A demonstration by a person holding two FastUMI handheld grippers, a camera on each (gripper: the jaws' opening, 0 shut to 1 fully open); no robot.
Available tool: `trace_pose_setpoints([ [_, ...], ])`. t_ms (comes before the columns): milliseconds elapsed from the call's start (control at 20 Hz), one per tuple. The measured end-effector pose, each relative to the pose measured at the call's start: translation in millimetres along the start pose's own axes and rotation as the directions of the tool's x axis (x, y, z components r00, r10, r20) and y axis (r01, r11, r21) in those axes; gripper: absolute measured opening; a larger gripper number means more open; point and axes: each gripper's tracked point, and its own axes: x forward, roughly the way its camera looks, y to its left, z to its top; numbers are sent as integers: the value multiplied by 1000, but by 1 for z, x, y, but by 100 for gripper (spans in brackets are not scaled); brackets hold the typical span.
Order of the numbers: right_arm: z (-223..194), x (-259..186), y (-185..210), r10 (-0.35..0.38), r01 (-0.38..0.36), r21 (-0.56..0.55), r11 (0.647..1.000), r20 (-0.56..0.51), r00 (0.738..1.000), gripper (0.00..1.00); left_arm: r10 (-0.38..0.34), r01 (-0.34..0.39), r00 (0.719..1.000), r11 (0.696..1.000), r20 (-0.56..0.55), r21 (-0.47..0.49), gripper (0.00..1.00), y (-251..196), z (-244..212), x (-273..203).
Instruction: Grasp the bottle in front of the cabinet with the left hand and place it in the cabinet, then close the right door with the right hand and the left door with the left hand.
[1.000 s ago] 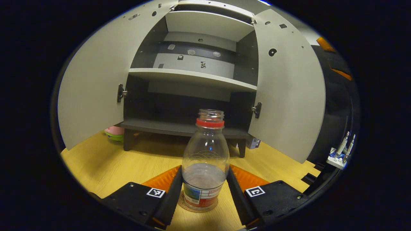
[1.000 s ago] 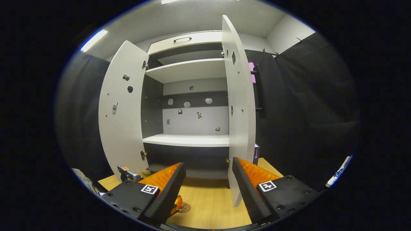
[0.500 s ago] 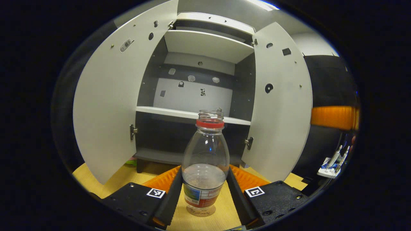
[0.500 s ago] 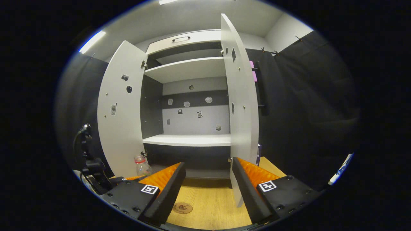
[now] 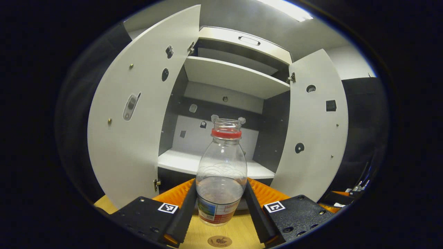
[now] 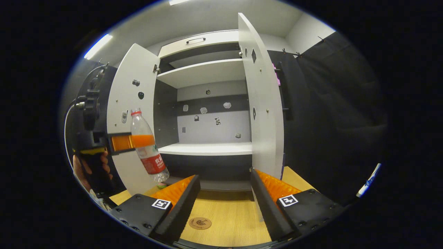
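A clear plastic bottle [image 5: 221,176] with a red neck ring, no cap and a red label hangs in the air, and my left gripper [image 5: 219,204] is shut on its lower body. In the right gripper view the same bottle [image 6: 147,145] tilts in front of the left door [image 6: 129,121], held by the left gripper [image 6: 135,141] with a hand below it. The cabinet stands open: left door [image 5: 135,114], right door [image 5: 313,131], middle shelf [image 5: 207,166]. My right gripper [image 6: 225,200] is open above the wooden table, facing the right door's [image 6: 264,107] edge.
A round brown coaster [image 6: 200,223] lies on the wooden table [image 6: 228,228] where the bottle stood; the same coaster [image 5: 219,241] shows below the bottle. Black cloth hangs right of the cabinet. Small stickers dot the cabinet's back wall [image 6: 211,121].
My left gripper has lifted the bottle off the coaster, up to the height of the middle shelf. The right gripper has barely moved.
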Motion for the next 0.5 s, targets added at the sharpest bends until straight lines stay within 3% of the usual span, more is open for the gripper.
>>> trace_pose_setpoints([
  [250, 8, -8, -17, -56, 56, -8, 998, 21, 998, 97, -47, 47, 997, 999, 62, 7, 76, -13, 58, 48],
  [500, 7, -16, -36, -126, 126, 14, 992, 24, 992, 100, -69, 68, 997, 997, 32, 25, 76, -18, 64, 124],
])
